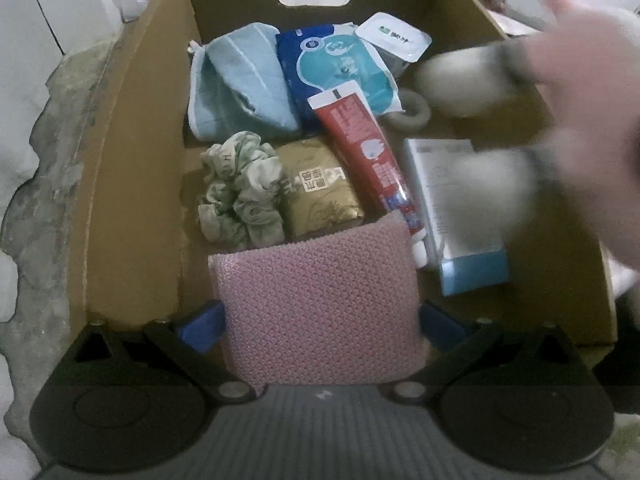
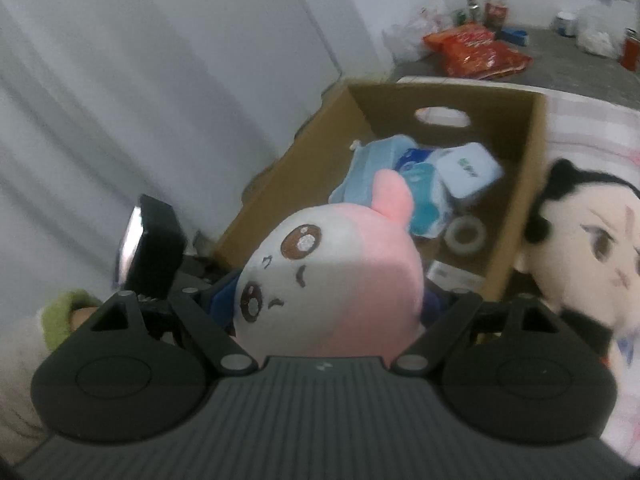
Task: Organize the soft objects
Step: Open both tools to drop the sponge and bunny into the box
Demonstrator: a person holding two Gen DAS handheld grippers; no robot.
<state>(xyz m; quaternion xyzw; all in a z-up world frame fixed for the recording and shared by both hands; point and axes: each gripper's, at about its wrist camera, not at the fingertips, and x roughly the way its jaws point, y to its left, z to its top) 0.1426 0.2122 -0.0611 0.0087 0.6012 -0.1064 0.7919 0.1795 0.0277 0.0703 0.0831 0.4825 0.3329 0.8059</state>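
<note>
My left gripper [image 1: 322, 316] is shut on a pink knitted pad [image 1: 320, 304], held low over the near end of the open cardboard box [image 1: 132, 168]. In the box lie a folded blue towel [image 1: 236, 84], a green scrunchie [image 1: 240, 188], a blue wipes pack [image 1: 336, 68], a red toothpaste tube [image 1: 360, 140] and a gold packet [image 1: 320, 188]. My right gripper [image 2: 332, 300] is shut on a pink-and-white plush toy [image 2: 332, 276], just before the box's [image 2: 516, 208] near edge. A blurred pink-and-white shape [image 1: 560, 120], seemingly that plush, hangs over the box's right wall.
A black-haired doll [image 2: 592, 248] lies right of the box on a pale checked cloth. A tape ring [image 2: 466, 234], a white tub [image 1: 394, 40] and a white-and-blue carton [image 1: 460, 208] share the box. Orange snack bags [image 2: 476, 52] sit far back. A white wall runs along the left.
</note>
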